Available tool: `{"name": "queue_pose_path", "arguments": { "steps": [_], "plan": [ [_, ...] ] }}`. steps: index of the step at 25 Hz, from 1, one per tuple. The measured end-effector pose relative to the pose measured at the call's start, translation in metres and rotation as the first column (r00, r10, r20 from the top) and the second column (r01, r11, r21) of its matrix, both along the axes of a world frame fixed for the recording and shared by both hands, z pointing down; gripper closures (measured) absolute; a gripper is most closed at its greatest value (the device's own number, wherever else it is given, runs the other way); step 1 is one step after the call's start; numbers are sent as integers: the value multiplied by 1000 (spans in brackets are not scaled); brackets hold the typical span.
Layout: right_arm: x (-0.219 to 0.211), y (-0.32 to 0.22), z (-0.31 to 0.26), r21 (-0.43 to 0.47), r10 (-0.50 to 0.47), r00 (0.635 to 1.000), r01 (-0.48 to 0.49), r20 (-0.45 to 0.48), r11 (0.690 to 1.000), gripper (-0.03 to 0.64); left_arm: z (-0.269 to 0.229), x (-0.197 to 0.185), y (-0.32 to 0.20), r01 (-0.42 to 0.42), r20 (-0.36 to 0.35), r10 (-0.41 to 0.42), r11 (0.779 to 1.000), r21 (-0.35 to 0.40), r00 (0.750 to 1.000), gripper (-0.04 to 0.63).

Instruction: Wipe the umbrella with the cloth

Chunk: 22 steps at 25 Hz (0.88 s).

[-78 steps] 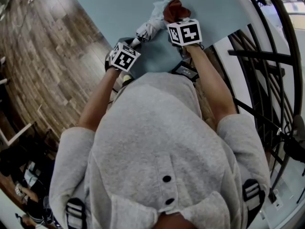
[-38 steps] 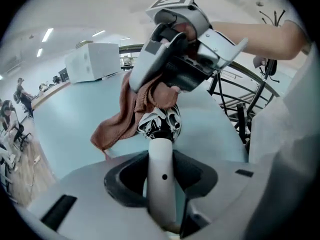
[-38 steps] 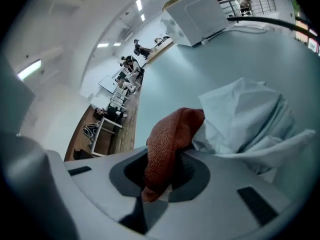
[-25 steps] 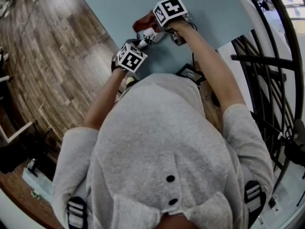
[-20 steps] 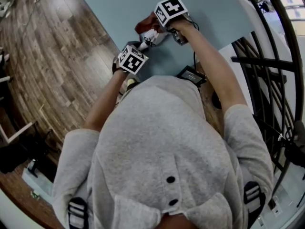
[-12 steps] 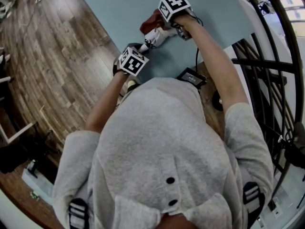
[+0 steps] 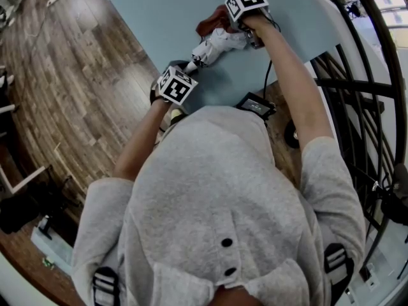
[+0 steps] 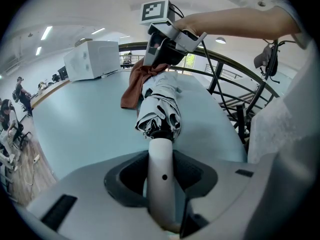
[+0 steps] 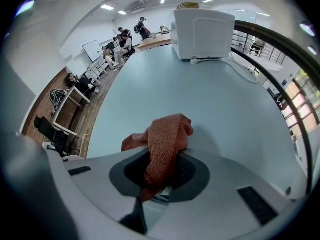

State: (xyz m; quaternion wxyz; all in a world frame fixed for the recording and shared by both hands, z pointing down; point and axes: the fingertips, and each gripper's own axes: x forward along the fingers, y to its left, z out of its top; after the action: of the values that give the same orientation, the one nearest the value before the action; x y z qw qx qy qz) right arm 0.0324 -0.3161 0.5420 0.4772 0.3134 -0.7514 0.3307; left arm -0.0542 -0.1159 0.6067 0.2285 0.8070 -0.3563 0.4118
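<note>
**Head view:** Over the last second the right gripper (image 7: 224,24) has slid away from the person and to the right along the folded umbrella (image 7: 215,43). It has dragged the rust-red cloth (image 7: 212,23) with it. More of the white canopy now lies bare between the two grippers. I judge this to be one wiping stroke from the handle end towards the far tip, already well along. The left gripper (image 7: 183,67) has kept still at the umbrella's near end, over the pale blue table (image 7: 146,18).

**Left gripper view:** Its jaws are clamped on the umbrella's white handle (image 8: 161,169), which runs straight out between them. The bunched canopy lies just beyond, pointing away across the table. The cloth hangs against the canopy's far left side, touching it, under the right gripper and well apart from the left gripper's jaws.

**Right gripper view:** The jaws are closed on the cloth (image 9: 165,144), which bulges up past them. The umbrella is hidden beneath the cloth here. Beyond it only the table and a white appliance (image 9: 202,31) at the far end show.
</note>
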Motion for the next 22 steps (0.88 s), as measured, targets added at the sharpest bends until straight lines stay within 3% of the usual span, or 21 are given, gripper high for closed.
{"name": "queue_pose_path", "arguments": {
  "steps": [8, 15, 18, 22],
  "plan": [
    [43, -24, -5, 37, 120, 993, -120, -4, 992, 543, 0, -3, 2, -3, 7, 3, 1000, -10, 1000, 439],
    [113, -38, -3, 239, 139, 975, -95, -171, 966, 545, 1, -3, 3, -4, 9, 4, 1000, -10, 1000, 439],
    [128, -33, -11, 322, 146, 980, -96, -134, 942, 545, 1, -4, 2, -5, 8, 5, 1000, -9, 1000, 439],
    [120, -3, -15, 365, 103, 994, -80, -42, 927, 545, 1, -4, 1, -7, 10, 7, 1000, -7, 1000, 439]
  ]
}}
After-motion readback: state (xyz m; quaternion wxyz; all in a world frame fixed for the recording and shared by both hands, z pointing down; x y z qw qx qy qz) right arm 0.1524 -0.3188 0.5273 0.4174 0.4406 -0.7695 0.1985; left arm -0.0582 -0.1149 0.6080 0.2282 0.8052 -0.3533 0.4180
